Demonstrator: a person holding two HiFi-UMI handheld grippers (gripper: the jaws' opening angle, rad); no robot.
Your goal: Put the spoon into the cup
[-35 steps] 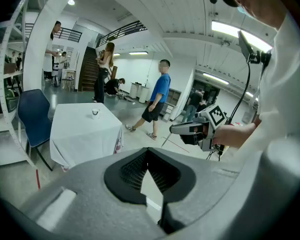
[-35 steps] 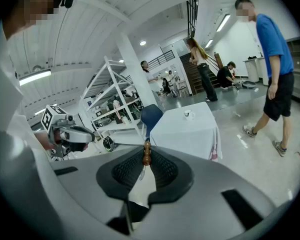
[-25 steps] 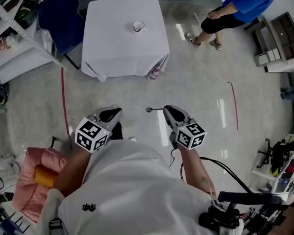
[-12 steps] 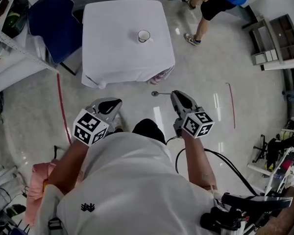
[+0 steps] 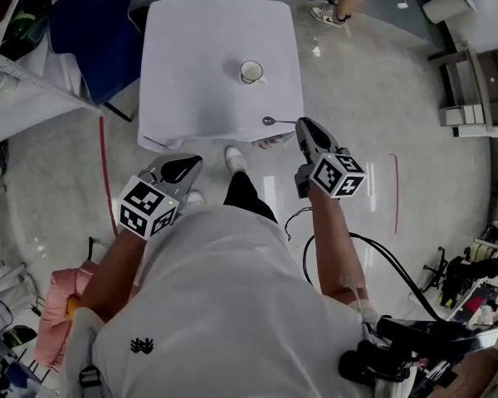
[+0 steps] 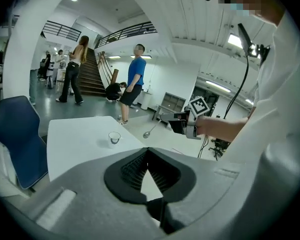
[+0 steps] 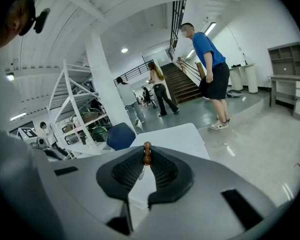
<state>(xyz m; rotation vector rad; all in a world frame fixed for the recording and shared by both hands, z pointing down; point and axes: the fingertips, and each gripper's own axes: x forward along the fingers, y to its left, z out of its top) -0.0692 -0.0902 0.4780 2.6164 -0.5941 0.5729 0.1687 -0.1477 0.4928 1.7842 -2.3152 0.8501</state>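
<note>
Spoon (image 5: 270,121) carriage to the cup (image 5: 251,72) is judged the step in hand. In the head view, the spoon is being held about level over the near right corner of the table (image 5: 191,98) by the right gripper (image 5: 300,124), with the cup standing farther in. The left gripper (image 5: 189,162) is being held short of the near edge.

In the left gripper view, its jaws are being pressed together on nothing.

In the right gripper view, the spoon's brown handle end is being pinched between the jaws.

A farther reach is being called for next, with the bowl tipped into the cup before release.
</note>
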